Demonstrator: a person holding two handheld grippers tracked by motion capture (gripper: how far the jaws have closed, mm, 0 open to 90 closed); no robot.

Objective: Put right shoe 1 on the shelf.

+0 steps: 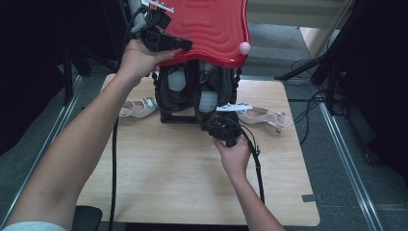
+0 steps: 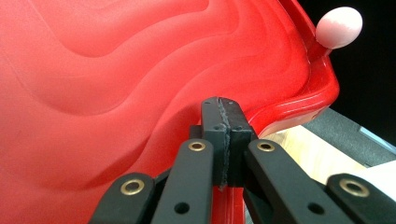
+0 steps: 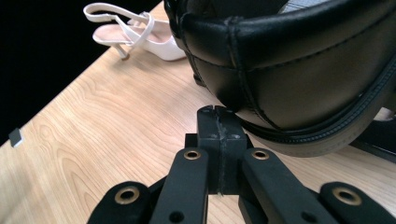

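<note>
- Left gripper [image 1: 185,44] raised at the near edge of a red lid [image 1: 211,29], jaws pressed together against its rim.
- Pink knob [image 1: 245,47] on the lid's corner, well to the right of that gripper.
- Black shoes [image 1: 192,89] standing upright just below it, under the lid, on a black rack [image 1: 166,117].
- Right gripper [image 1: 206,123] low on the table [image 1: 192,178], tip at the heel of the right-hand black shoe; jaw state hidden by the body.
- White sandal [image 1: 262,117] just right of that gripper; another white sandal [image 1: 139,108] beyond the rack, well to its left.
</note>
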